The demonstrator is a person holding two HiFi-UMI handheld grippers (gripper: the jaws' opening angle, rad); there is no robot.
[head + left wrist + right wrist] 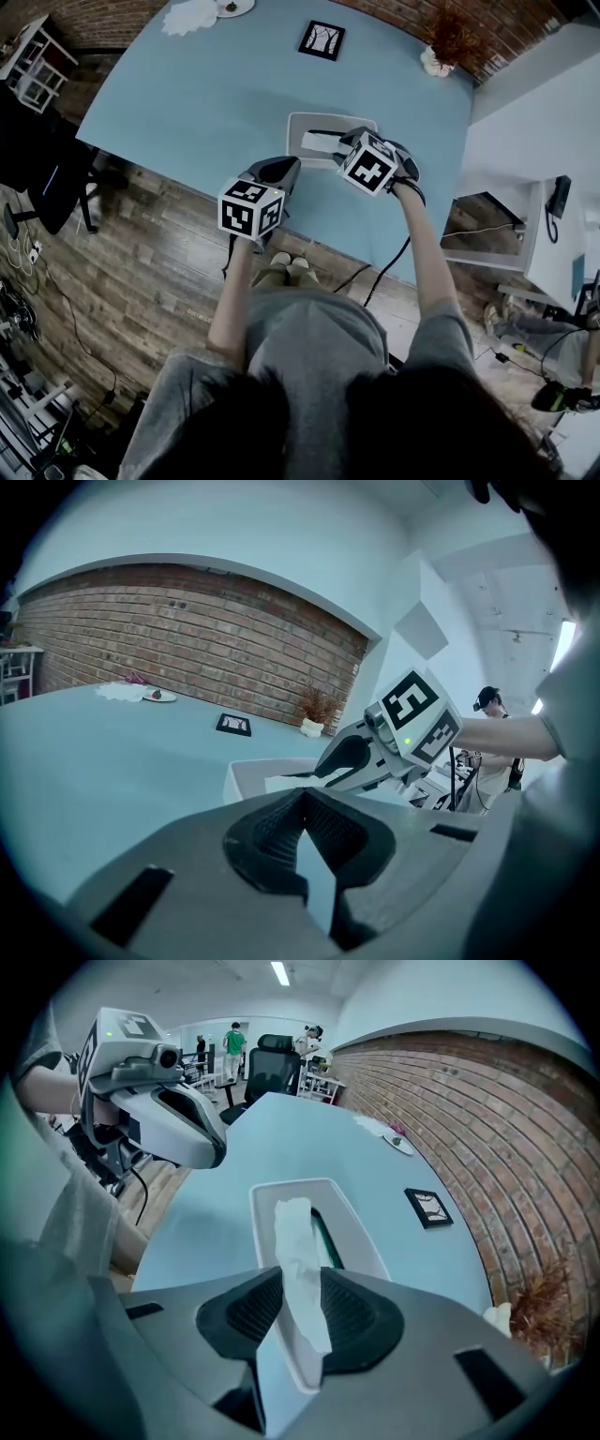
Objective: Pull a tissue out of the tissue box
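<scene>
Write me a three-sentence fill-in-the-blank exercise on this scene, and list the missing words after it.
1. The tissue rising from the box stands between the open jaws of the ___ gripper.
2. The box rests on a light ___ table.
3. The wall beyond the table is built of ___.
Missing words: right; blue; brick.
</scene>
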